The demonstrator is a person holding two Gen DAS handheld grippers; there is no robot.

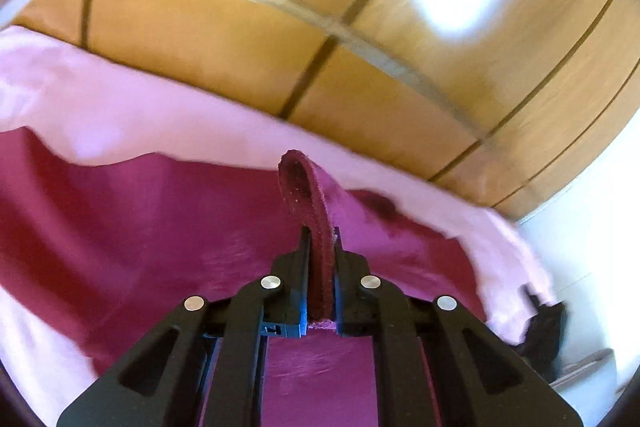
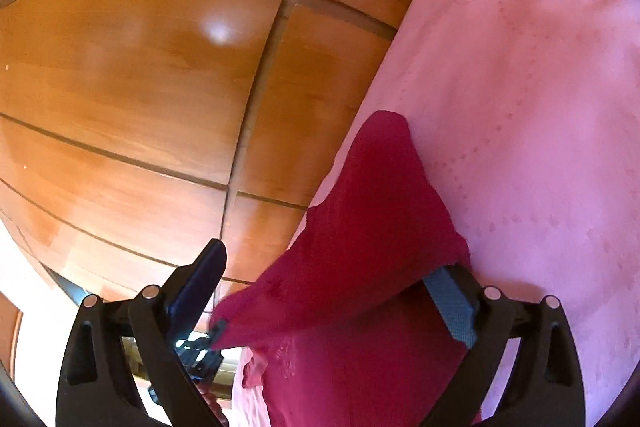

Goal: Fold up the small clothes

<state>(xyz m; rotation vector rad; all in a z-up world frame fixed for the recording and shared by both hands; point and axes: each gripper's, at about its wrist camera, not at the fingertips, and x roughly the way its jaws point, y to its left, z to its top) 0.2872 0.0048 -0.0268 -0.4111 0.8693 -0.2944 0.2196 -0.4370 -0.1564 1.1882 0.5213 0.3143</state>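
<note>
The left gripper (image 1: 320, 239) is closed and is pinching a thick hem of the dark red garment (image 1: 168, 227); the hem is standing up in a loop between the two fingers. The rest of the garment is lying on the pink sheet (image 1: 120, 107), near the far edge of the bed. The right gripper (image 2: 332, 267) is standing wide open. A raised fold of the same garment is lying between its fingers and is covering part of the right pad (image 2: 452, 307). Behind the bed, the wooden wardrobe (image 2: 140, 87) is showing.
</note>
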